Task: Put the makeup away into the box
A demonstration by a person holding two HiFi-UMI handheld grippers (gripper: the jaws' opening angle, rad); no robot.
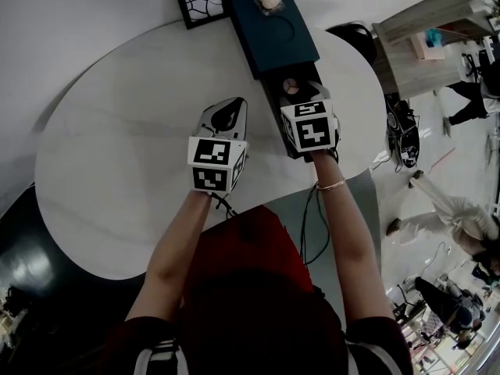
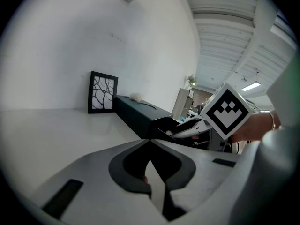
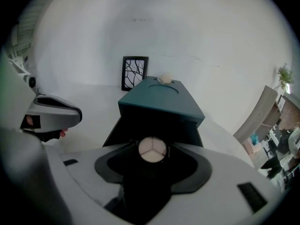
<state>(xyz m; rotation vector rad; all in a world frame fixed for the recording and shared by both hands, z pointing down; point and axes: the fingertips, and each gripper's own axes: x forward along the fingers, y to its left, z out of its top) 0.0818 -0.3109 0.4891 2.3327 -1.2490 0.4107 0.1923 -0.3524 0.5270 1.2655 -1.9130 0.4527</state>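
Note:
A dark teal box (image 1: pixel 273 33) lies at the table's far side, its drawer (image 1: pixel 273 104) pulled out toward me. My right gripper (image 1: pixel 295 96) hangs over the drawer, tilted down. Its jaws stand wide, shut on a round compact (image 3: pixel 152 150) with pale powder in a black case, also seen from above as the compact (image 1: pixel 291 87). My left gripper (image 1: pixel 225 114) rests to the left of the drawer above the table. In the left gripper view its jaws (image 2: pixel 150 142) meet at the tips. A small pink spot shows between them; what it is I cannot tell.
A pale puff (image 1: pixel 269 0) sits on the box's lid. A black-framed picture (image 1: pixel 201 1) leans against the wall left of the box. The white oval table (image 1: pixel 117 147) ends just right of the drawer. A wooden desk (image 1: pixel 426 37) and people stand beyond.

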